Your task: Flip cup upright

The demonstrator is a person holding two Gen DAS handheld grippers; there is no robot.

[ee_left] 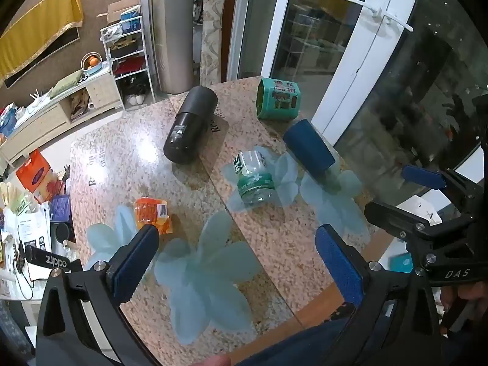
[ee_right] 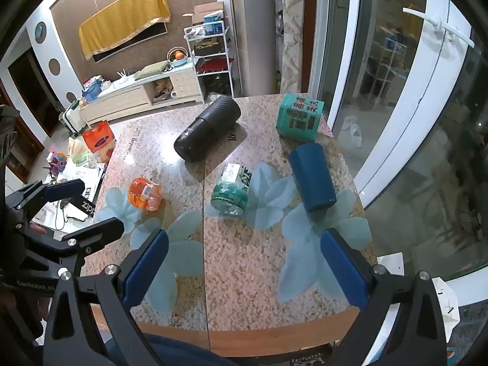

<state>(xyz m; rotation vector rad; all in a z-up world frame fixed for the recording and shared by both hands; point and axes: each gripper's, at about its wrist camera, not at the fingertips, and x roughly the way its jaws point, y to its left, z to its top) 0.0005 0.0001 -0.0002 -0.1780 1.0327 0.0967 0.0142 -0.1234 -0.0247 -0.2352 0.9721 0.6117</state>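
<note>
Several cups lie on their sides on the speckled table (ee_left: pixel 262 244) (ee_right: pixel 244 274). A blue cup (ee_left: pixel 309 148) (ee_right: pixel 312 178) lies at the right. A clear cup with a green label (ee_left: pixel 254 180) (ee_right: pixel 231 189) lies in the middle. A black tumbler (ee_left: pixel 190 125) (ee_right: pixel 207 128) lies behind it, a teal printed cup (ee_left: pixel 279 99) (ee_right: pixel 300 116) at the back right, an orange cup (ee_left: pixel 152 215) (ee_right: pixel 145 193) at the left. My left gripper (ee_left: pixel 238 262) and right gripper (ee_right: pixel 244 268) are open and empty, above the table's near side.
The right gripper shows at the right of the left wrist view (ee_left: pixel 427 201); the left gripper shows at the left of the right wrist view (ee_right: pixel 61 213). Glass doors (ee_right: pixel 396 122) stand right of the table. A cluttered surface (ee_left: pixel 27 228) lies past the left edge.
</note>
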